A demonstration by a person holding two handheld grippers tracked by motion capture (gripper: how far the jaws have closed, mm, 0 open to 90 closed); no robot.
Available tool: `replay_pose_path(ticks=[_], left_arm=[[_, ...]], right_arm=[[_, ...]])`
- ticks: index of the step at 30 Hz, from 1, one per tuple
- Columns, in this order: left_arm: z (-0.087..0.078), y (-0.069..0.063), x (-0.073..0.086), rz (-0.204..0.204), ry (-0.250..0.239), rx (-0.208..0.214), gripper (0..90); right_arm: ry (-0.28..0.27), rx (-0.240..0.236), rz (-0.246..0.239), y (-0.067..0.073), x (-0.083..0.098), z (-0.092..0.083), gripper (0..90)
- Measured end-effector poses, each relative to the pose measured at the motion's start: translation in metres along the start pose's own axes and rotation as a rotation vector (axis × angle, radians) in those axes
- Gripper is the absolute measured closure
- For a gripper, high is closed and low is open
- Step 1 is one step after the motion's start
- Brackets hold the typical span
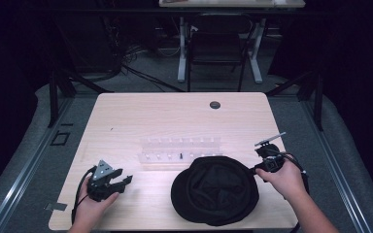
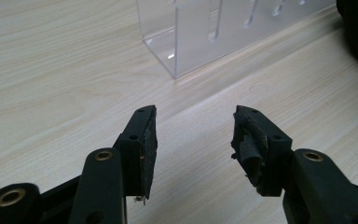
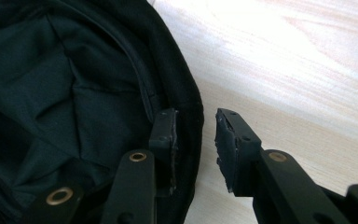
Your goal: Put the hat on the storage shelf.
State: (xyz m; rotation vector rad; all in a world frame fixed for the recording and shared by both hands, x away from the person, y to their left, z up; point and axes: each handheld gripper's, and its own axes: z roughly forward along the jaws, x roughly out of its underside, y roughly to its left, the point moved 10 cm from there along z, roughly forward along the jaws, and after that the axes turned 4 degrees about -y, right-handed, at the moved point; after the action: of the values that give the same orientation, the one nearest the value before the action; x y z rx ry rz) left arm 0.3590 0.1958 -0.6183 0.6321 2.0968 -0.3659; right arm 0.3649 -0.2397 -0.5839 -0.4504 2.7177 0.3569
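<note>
A black hat (image 1: pixel 215 190) lies upside down on the wooden table (image 1: pixel 175 116) near its front edge, lining up. In the right gripper view its rim (image 3: pixel 186 107) runs between my jaws: one jaw stands inside the hat and the other outside, with a gap to the cloth. My right gripper (image 3: pixel 196 114) is open at the hat's right side (image 1: pixel 257 167). At the table's front left, my left gripper (image 1: pixel 126 180) is held open just above bare wood (image 2: pixel 195 116), with nothing between its pads.
A clear acrylic rack (image 1: pixel 179 151) with pegs stands just behind the hat; its corner (image 2: pixel 214 37) is ahead of my left jaws. A cable hole (image 1: pixel 215 105) sits at the table's back. A chair (image 1: pixel 217 48) stands beyond the table.
</note>
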Motion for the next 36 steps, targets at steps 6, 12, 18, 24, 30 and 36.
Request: replay_pose_path(ticks=[6, 12, 18, 24, 30, 36], left_arm=[[0.001, -0.001, 0.0, -0.002, 0.0, 0.004, 49.8], [0.0, -0.001, 0.001, -0.002, 0.009, 0.008, 49.8], [0.0, -0.002, 0.001, -0.006, 0.015, 0.01, 49.8], [0.001, -0.002, 0.001, -0.004, 0.011, 0.011, 49.8], [0.001, -0.003, 0.001, -0.006, 0.01, 0.012, 49.8], [0.001, -0.003, 0.001, -0.004, 0.01, 0.01, 49.8]], right_arm=[[0.031, -0.012, -0.005, 0.0, 0.001, 0.007, 66.7], [0.037, -0.015, 0.006, 0.001, 0.002, 0.016, 70.5], [0.063, -0.022, 0.018, -0.002, 0.003, 0.018, 69.1], [0.082, -0.044, 0.035, -0.002, 0.006, 0.02, 76.3], [0.105, -0.053, 0.076, 0.0, 0.011, 0.017, 85.4], [0.163, -0.049, 0.1, -0.003, 0.022, 0.01, 86.6]])
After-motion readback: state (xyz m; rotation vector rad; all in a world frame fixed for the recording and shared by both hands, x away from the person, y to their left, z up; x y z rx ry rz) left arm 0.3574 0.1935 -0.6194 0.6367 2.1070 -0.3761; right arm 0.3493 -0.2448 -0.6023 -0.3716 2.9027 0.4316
